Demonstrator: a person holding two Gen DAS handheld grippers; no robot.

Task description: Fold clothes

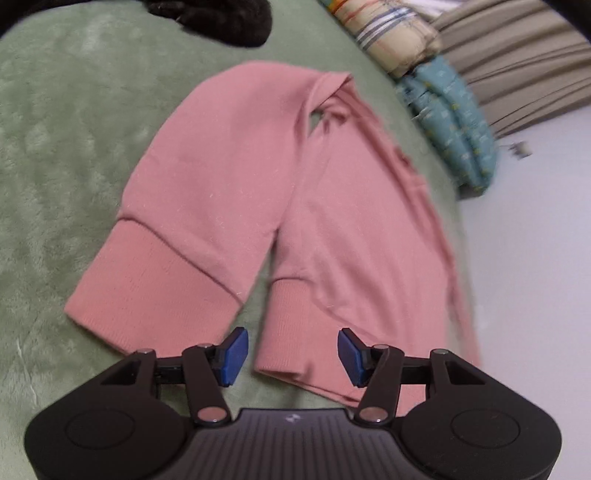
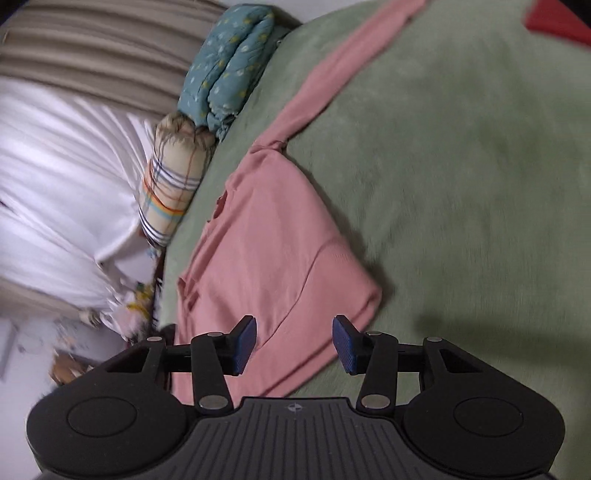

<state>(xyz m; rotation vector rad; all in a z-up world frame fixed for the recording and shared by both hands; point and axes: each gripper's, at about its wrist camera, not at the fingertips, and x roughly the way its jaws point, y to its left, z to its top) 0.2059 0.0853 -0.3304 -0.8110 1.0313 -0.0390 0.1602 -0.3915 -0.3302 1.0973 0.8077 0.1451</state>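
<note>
Pink sweater point(image 1: 236, 173) lies flat on green blanket point(image 1: 66, 155), partly folded, one sleeve laid down over the body, ribbed cuff point(image 1: 284, 325) and ribbed hem point(image 1: 147, 291) nearest the left camera. In the right view the sweater point(image 2: 266, 251) runs along the blanket point(image 2: 461, 184) edge, its other sleeve stretching away toward the top.

Left gripper point(image 1: 292, 356) hovers over the cuff, jaws about half open, blue pads either side of the cuff, not pressing, nothing held.

Right gripper point(image 2: 294, 343) sits above a sweater corner, jaws part open, nothing held; view blurred.

Beyond: black garment point(image 1: 218, 18) at the blanket's far edge, teal quilt point(image 1: 450, 125) and plaid roll point(image 1: 391, 40) beside the blanket, striped fabric point(image 1: 517, 62) behind them, red patch point(image 2: 557, 22) top right.
</note>
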